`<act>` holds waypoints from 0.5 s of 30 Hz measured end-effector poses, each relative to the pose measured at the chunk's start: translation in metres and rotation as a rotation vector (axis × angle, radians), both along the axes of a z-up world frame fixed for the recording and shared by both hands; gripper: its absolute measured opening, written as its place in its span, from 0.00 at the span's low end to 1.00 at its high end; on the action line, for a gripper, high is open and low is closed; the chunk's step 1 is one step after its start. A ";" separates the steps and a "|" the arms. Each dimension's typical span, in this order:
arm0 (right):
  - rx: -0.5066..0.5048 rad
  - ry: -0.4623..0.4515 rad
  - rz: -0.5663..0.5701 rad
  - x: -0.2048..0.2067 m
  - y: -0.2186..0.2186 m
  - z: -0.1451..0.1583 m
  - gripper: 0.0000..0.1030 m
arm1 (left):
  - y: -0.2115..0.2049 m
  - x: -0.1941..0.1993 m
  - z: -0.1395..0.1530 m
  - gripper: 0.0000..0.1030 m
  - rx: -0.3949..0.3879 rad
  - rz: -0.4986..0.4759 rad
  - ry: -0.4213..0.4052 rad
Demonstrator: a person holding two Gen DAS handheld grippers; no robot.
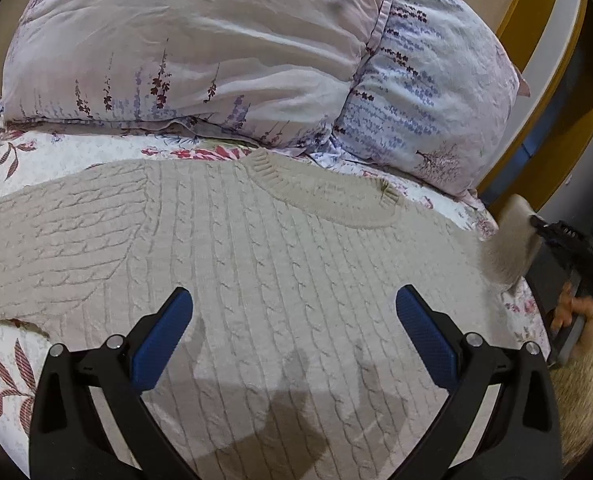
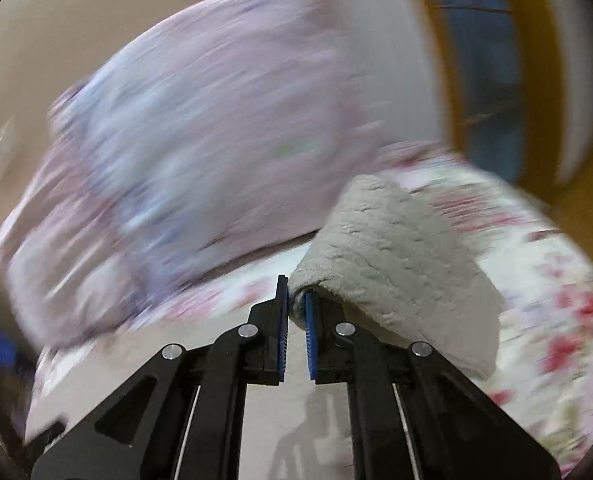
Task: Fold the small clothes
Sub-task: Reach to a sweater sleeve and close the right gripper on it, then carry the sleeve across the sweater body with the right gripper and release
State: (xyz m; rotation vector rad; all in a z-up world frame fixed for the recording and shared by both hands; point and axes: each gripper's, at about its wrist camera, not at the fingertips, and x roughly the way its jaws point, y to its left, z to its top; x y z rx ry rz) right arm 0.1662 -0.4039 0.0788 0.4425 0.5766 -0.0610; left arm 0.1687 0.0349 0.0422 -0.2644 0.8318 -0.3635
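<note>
Floral bedspread (image 1: 0,152), two pillows (image 1: 184,52), one sweater (image 1: 256,248)

This is a bedroom in a home. A soft bed (image 1: 0,360) with a flowery cover fills the view. Two big flowery pillows (image 1: 200,52) lie at 12 o'clock. A yellow wooden bed frame (image 1: 536,52) stands at 2 o'clock.

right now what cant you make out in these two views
- Left wrist view: the sweater's hem, cut off by the bottom edge and the left gripper.
- Left wrist view: the right gripper's pads, buried in the blurred lifted sleeve.
- Right wrist view: pillows and bedspread smeared by motion blur; prints unreadable.
- Right wrist view: the sweater body, out of frame.
</note>
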 end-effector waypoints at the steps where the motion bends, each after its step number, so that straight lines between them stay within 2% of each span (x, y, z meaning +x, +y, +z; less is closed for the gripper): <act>1: 0.009 0.021 0.093 0.005 0.028 -0.004 0.08 | 0.001 0.000 0.000 0.98 -0.007 0.000 0.001; 5: 0.011 0.162 0.302 0.017 0.104 -0.039 0.08 | 0.002 -0.001 0.001 0.98 -0.031 -0.005 0.012; 8: 0.006 0.245 0.333 0.024 0.128 -0.063 0.09 | 0.003 0.000 0.002 0.98 -0.057 -0.015 0.026; 10: 0.064 0.271 0.315 0.025 0.123 -0.068 0.13 | 0.004 0.001 0.002 0.98 -0.077 -0.017 0.032; 12: 0.152 0.276 0.294 0.022 0.111 -0.065 0.30 | 0.005 0.003 0.002 0.98 -0.109 -0.025 0.042; 13: 0.194 0.273 0.266 0.018 0.102 -0.063 0.44 | 0.005 0.005 0.002 0.98 -0.124 -0.029 0.049; 15: 0.254 0.257 0.212 0.014 0.083 -0.060 0.47 | 0.003 0.008 0.002 0.98 -0.153 -0.043 0.065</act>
